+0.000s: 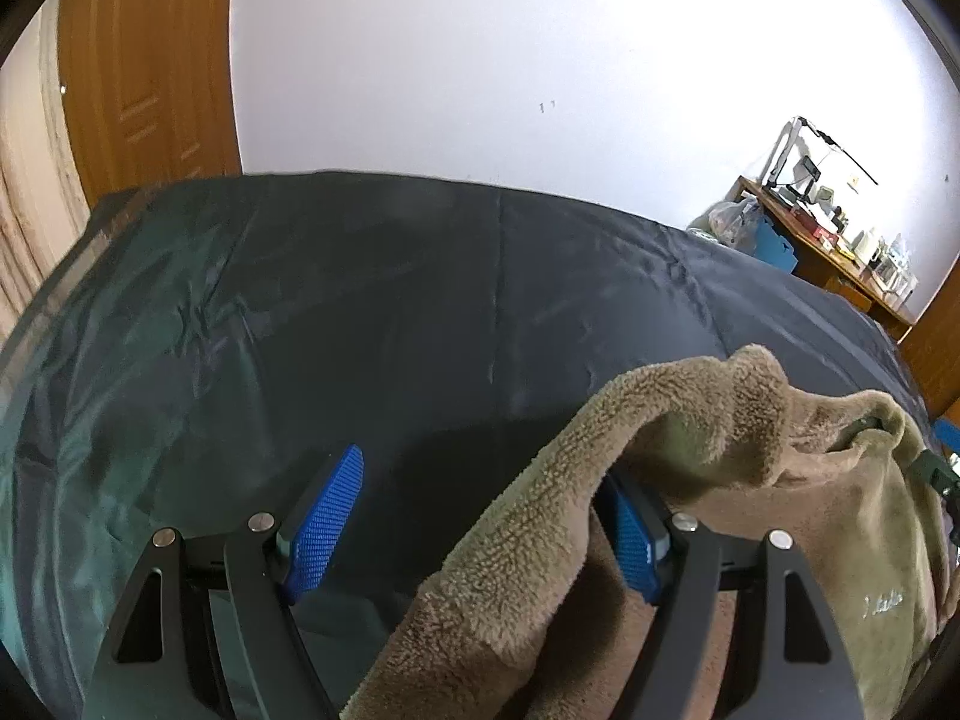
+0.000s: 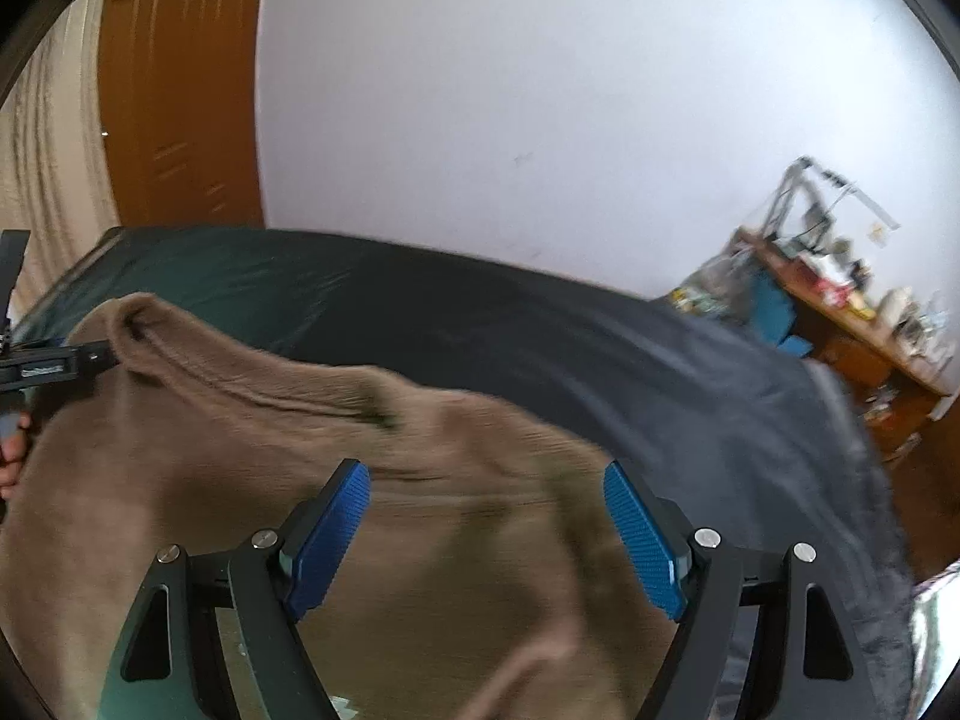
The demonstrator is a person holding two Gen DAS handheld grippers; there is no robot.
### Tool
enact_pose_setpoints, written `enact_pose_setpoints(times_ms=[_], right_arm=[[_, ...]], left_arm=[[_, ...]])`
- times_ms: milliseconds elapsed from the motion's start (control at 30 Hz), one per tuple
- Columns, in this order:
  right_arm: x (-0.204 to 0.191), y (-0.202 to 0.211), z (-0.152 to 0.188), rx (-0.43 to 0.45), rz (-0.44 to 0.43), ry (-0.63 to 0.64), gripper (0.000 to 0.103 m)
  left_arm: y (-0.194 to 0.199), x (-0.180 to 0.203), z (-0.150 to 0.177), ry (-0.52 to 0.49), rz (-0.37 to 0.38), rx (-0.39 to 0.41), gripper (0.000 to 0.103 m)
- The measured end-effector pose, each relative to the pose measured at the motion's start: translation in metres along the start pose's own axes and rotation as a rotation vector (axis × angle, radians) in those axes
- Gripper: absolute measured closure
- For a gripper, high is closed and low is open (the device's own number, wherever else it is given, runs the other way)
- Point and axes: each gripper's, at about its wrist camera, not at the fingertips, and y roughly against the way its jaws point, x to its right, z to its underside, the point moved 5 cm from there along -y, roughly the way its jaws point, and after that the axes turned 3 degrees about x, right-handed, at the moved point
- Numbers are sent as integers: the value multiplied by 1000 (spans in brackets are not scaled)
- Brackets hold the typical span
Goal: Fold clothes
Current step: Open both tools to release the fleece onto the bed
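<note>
Draping over the right blue pad [image 1: 633, 546] of the left gripper [image 1: 480, 516], a brown fleece garment [image 1: 690, 480] hangs in a thick fold. Left jaws stand wide apart; the left pad [image 1: 327, 525] is bare and clear of the cloth, so nothing is pinched between them. Fleece passes through the gap and falls toward the lower edge of the left wrist view. Small pale lettering [image 1: 883, 605] shows on the smoother face of the garment at the lower right.

Right wrist view: right gripper [image 2: 486, 531] also spread wide, both blue pads in sight, fleece garment [image 2: 420, 480] spread below and beyond them. Whether the pads touch the cloth: cannot tell, picture blurred by motion. At the left edge of this view the other gripper's black finger [image 2: 90, 354] meets the garment's upper corner, with a bit of a person's hand [image 2: 12, 456] beneath it.

Garment lies on a dark green-to-navy sheet [image 1: 360, 312] covering a bed. Behind: white wall [image 1: 510, 60], brown wooden door [image 1: 150, 60], pale curtain [image 2: 54, 150] at far left. Far right: wooden desk [image 1: 840, 252] cluttered with small items, too small to name.
</note>
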Motion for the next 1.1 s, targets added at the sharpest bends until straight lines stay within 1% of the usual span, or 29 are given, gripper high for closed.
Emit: enact_pose_setpoints(times_ms=[33,67,133,200,300,367,500,633,700,767,833,933,1033,1100], right_arm=[[-7,-9,1,-28,-27,1,21],[-14,-15,2,-51,-34,3,21],[-18,-43,1,-105,-35,12,21],[-20,-65,-3,-135,-46,-4,21],[-22,-90,-11,-157,-58,-33,21],[-24,-100,-14,-164,-63,-51,21],[-30,-95,-12,-158,-61,-46,21],[-27,-84,-12,-151,-46,-32,21],[-30,-71,-15,-132,-39,-17,21],[-43,-48,-17,-104,-48,9,21],[-56,-29,-22,-82,-78,39,21],[-79,-11,-22,-82,-165,54,21],[-112,6,0,-135,-263,52,20],[-120,6,13,-155,-299,65,20]], left_arm=[[2,0,0,-7,-2,5,23],[3,0,1,-13,-4,10,23],[2,0,1,-17,-3,3,23],[-2,-2,2,-11,1,-13,23],[-10,-1,2,4,8,-40,23],[-10,-1,2,4,11,-41,23],[-8,0,2,-2,11,-40,21],[-7,0,2,8,19,-39,21],[-7,-1,1,11,21,-39,21],[-8,0,1,11,19,-41,21],[-8,1,0,17,19,-46,21],[-3,-3,-4,52,34,-71,21],[17,-11,-9,63,47,-53,21],[34,-17,-11,56,48,-30,21]])
